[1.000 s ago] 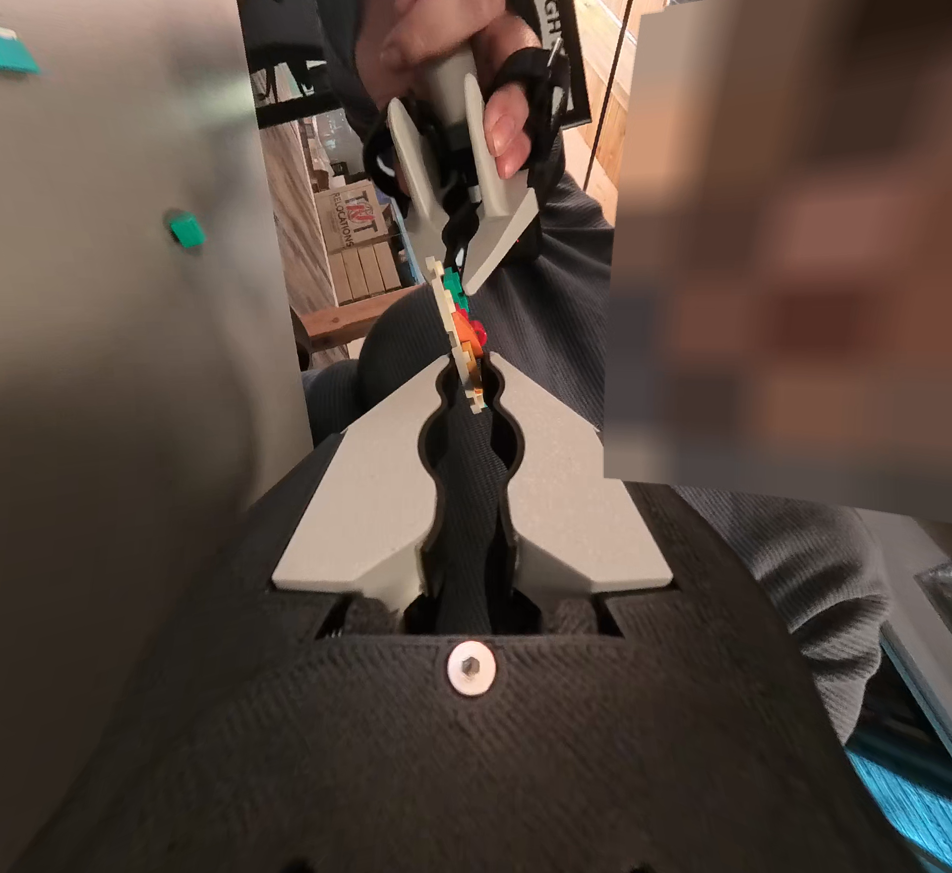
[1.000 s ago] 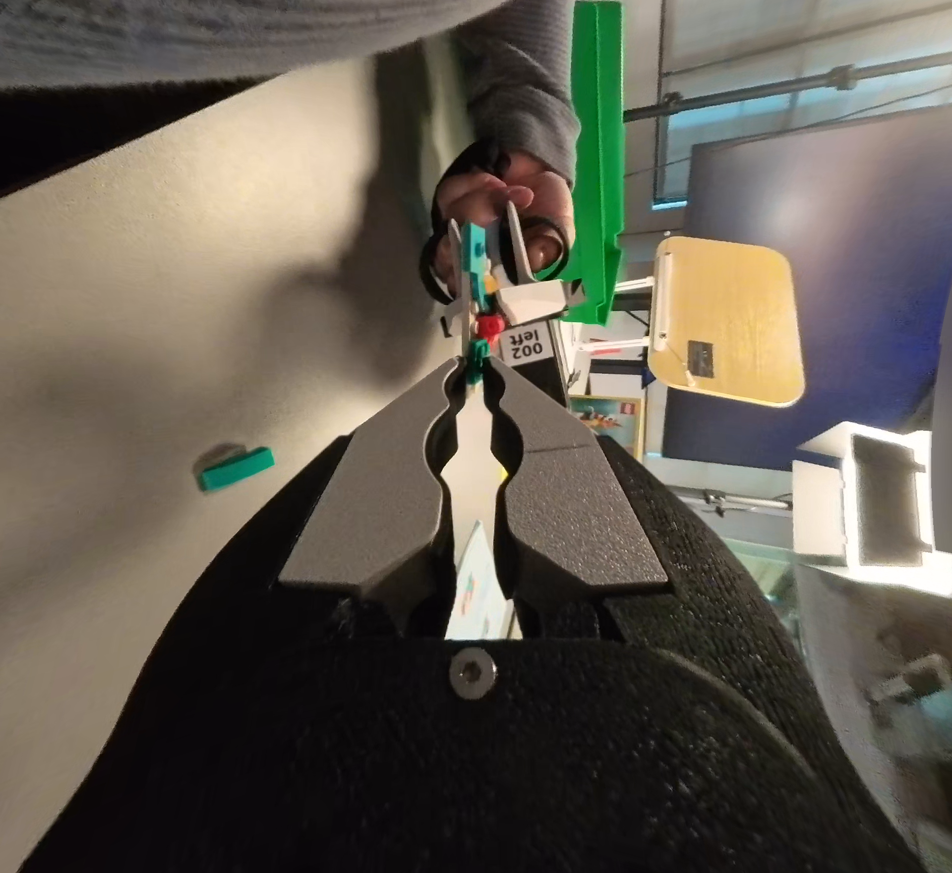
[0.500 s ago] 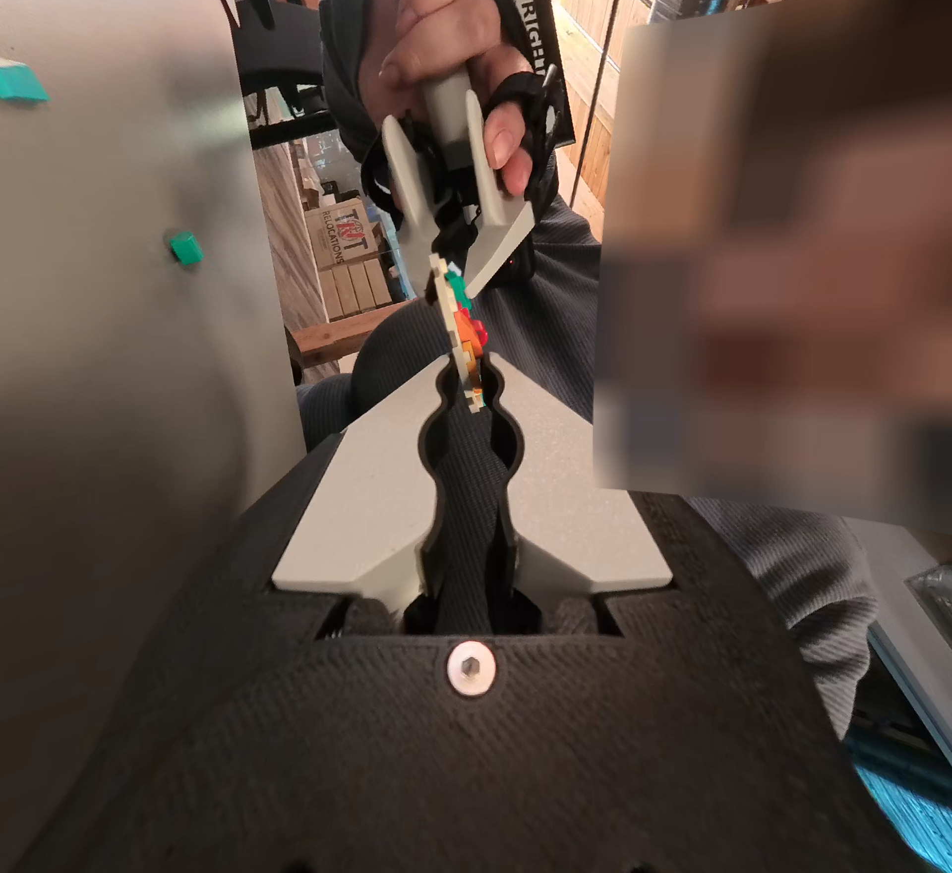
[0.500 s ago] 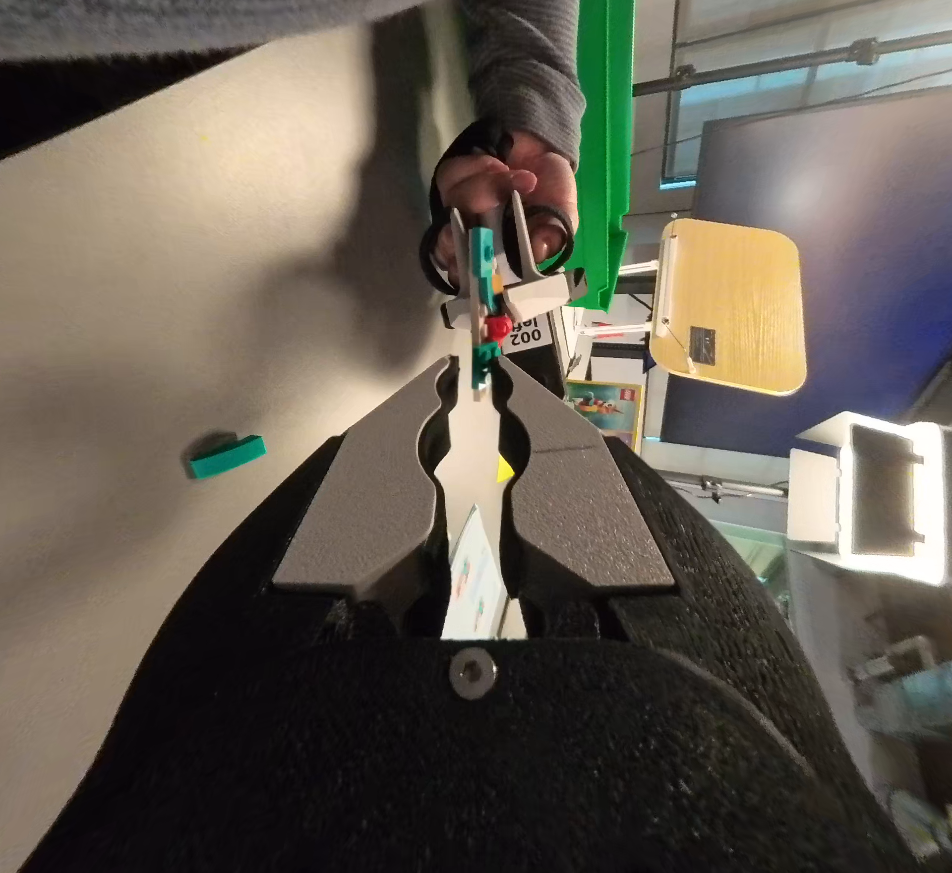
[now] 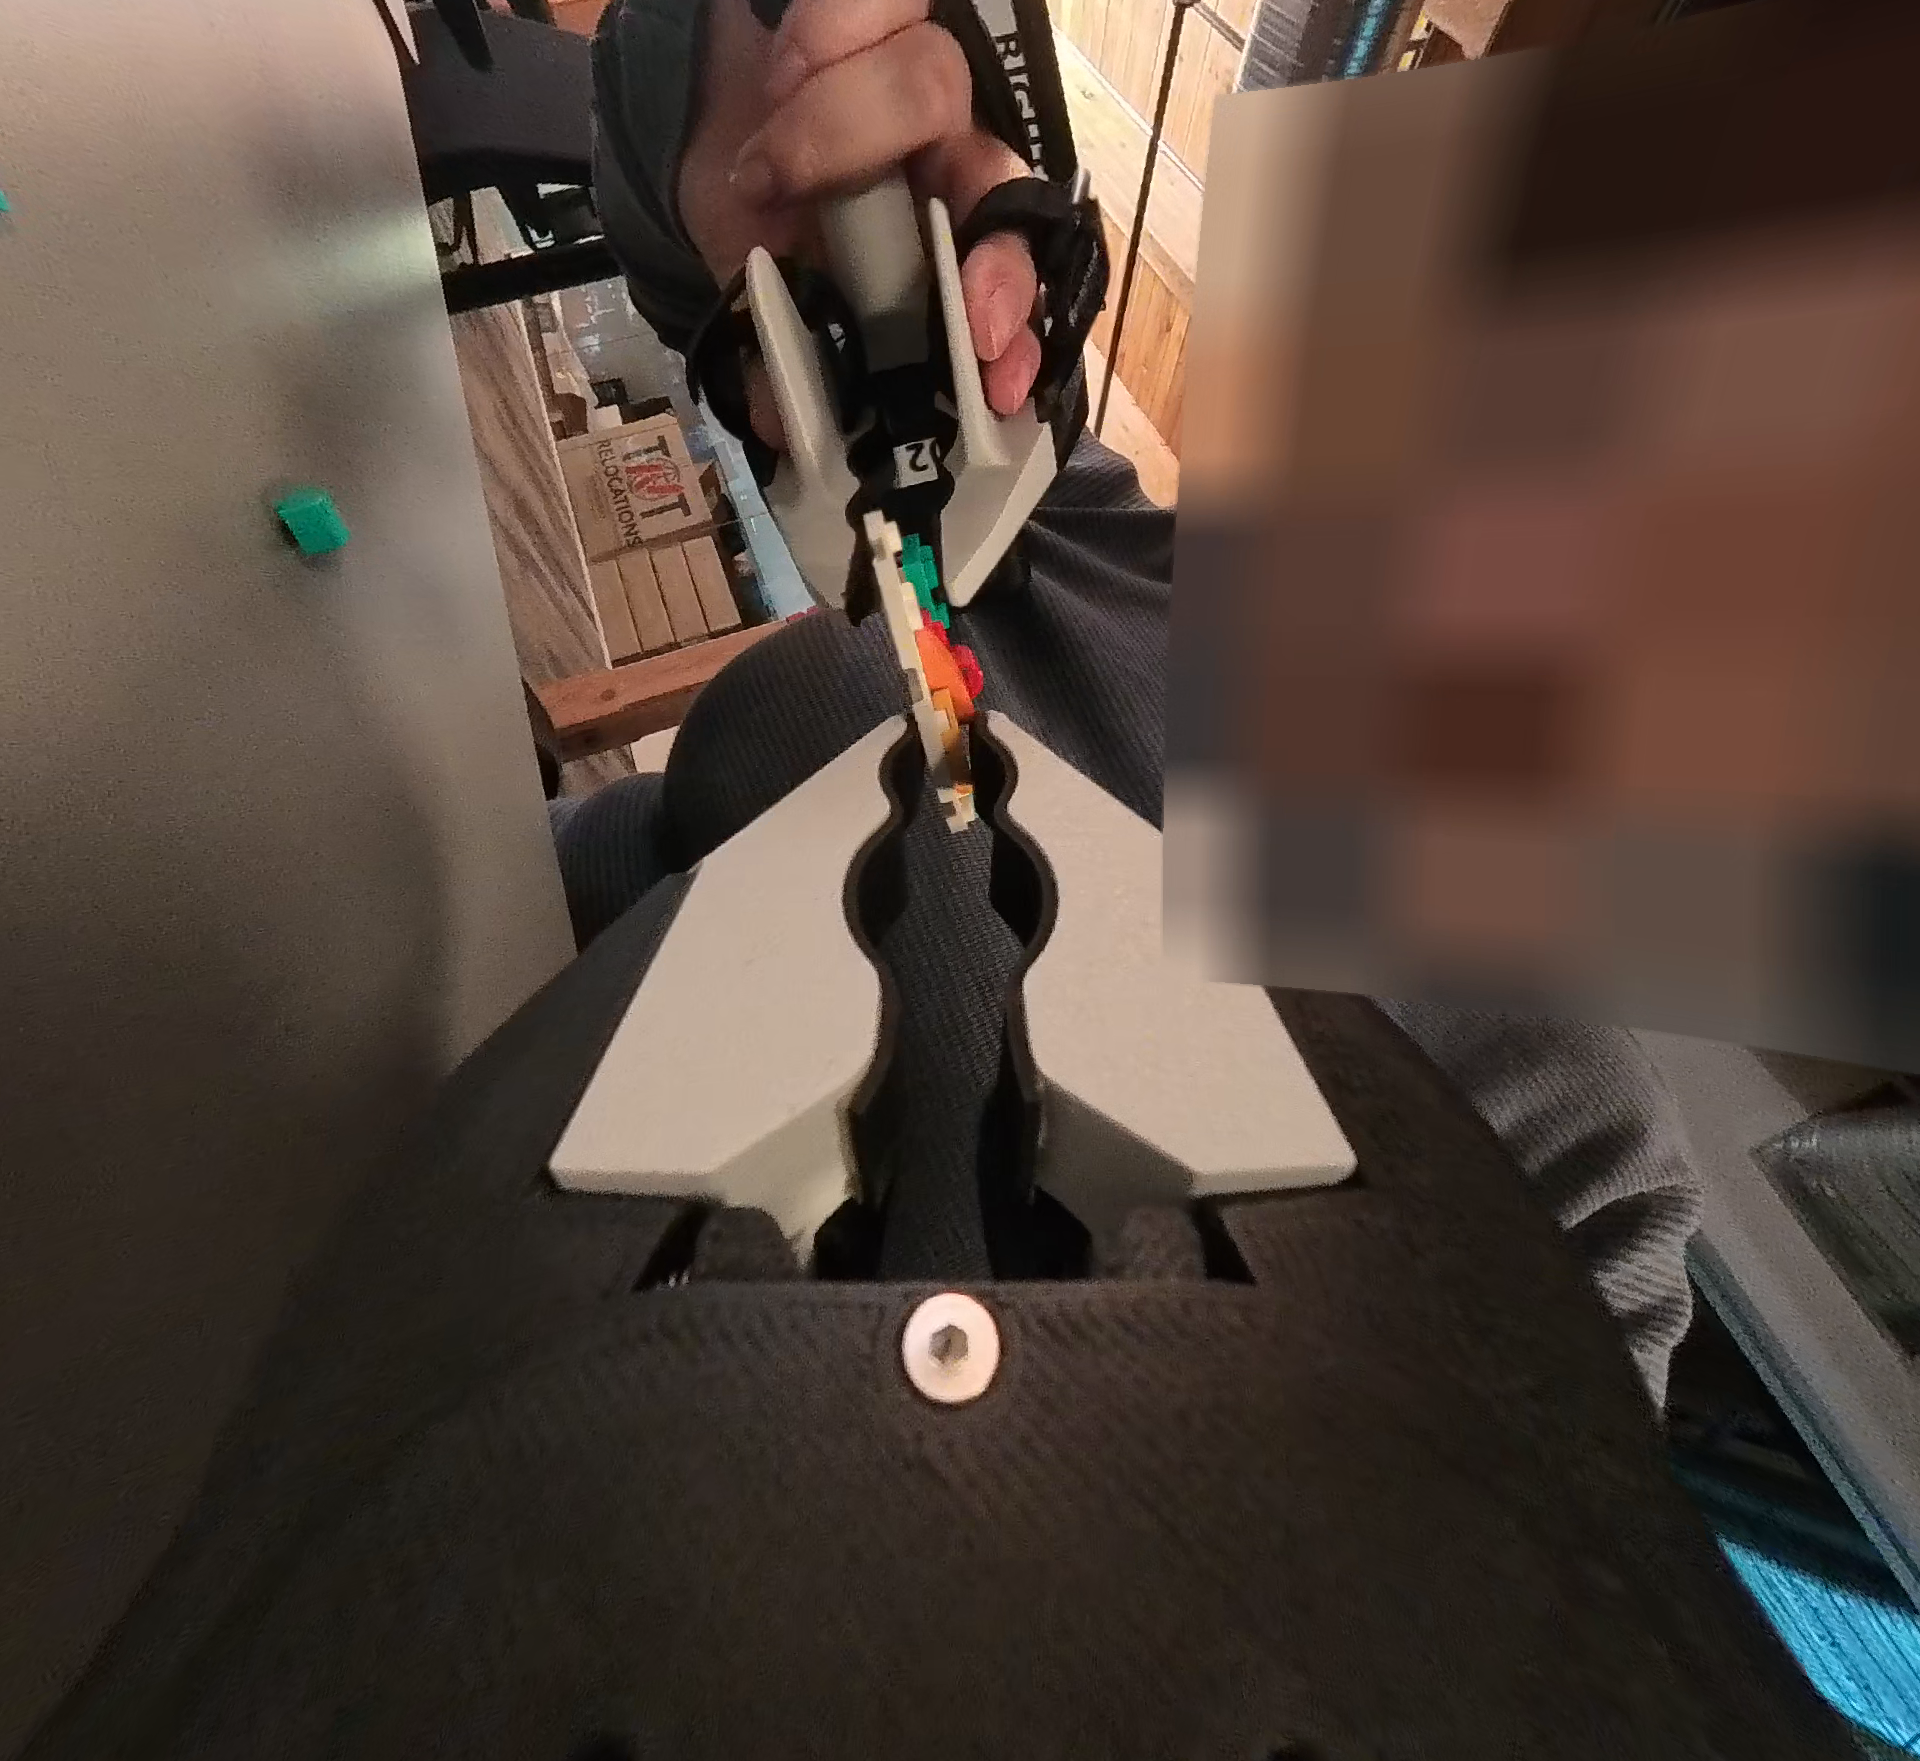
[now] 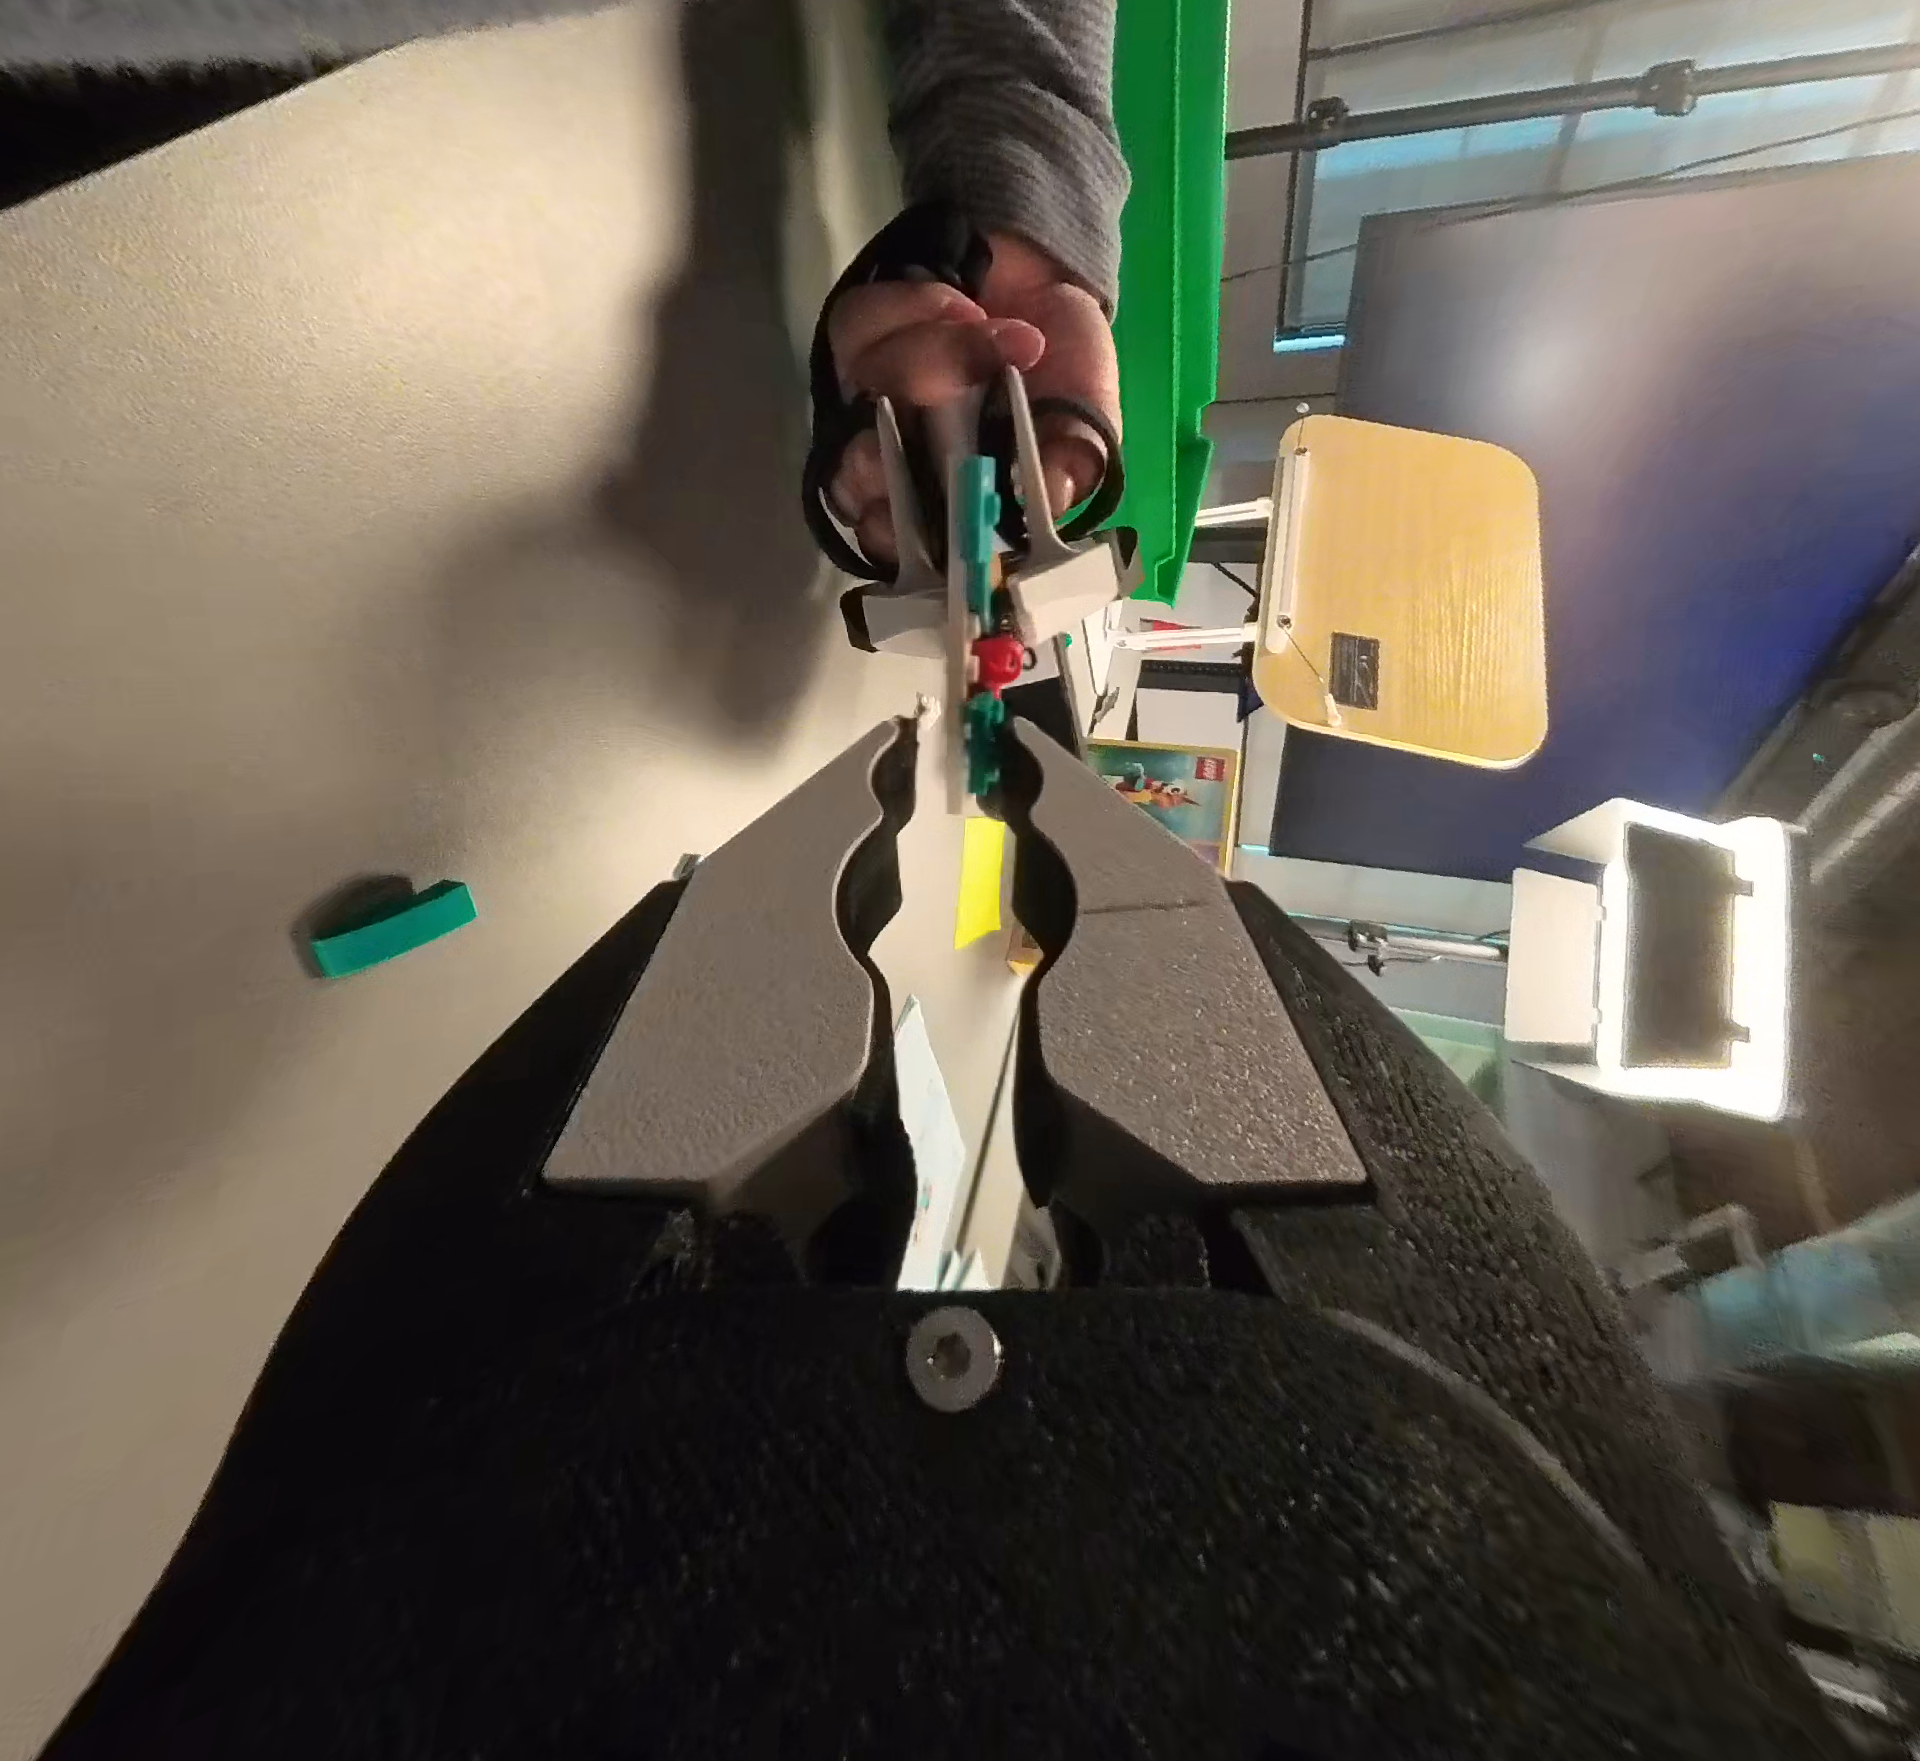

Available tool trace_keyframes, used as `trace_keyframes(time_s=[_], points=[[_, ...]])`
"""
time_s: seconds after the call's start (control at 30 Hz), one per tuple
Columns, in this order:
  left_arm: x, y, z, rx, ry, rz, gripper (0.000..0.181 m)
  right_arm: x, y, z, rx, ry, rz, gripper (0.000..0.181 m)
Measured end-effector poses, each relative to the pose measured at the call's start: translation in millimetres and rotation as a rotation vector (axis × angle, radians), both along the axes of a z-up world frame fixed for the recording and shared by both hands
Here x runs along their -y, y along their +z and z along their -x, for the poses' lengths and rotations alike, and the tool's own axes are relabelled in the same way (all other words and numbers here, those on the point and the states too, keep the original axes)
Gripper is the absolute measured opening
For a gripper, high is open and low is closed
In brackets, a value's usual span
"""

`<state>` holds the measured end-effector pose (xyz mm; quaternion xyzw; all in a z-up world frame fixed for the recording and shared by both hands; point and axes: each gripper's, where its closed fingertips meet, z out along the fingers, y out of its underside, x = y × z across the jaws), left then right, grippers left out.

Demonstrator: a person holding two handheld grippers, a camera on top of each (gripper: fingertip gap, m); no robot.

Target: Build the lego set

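Observation:
A small lego assembly [image 5: 914, 641], a white plate with teal, red and orange pieces, is held in the air between both grippers. My left gripper [image 5: 945, 735] is shut on its orange end. My right gripper [image 6: 961, 735] is open, and the teal end of the assembly [image 6: 977, 672] sits between its jaws with a gap beside the white plate. The right gripper also shows in the left wrist view [image 5: 899, 558], held by a hand. The left gripper also shows in the right wrist view [image 6: 971, 610].
The grey table [image 6: 312, 568] runs along the left side of both views. A teal curved piece [image 6: 390, 927] and a green brick [image 5: 309, 522] lie on it. A yellow piece [image 6: 979, 880], a lego box [image 6: 1164, 797] and a tall green part [image 6: 1169, 205] are beyond. Both grippers' tips are close together, under 4 cm apart.
My right gripper's jaws have opened from around the teal end of the assembly. The left gripper keeps its hold. Both grippers have shifted slightly.

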<state>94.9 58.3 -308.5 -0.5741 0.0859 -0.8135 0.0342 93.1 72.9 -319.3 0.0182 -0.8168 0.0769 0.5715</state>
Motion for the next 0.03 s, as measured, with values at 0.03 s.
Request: trace_keyframes(time_s=[0.03], points=[[0.3, 0.6, -0.1, 0.005, -0.001, 0.001, 0.007, 0.2, 0.5, 0.3, -0.004, 0.0, 0.0, 0.014]])
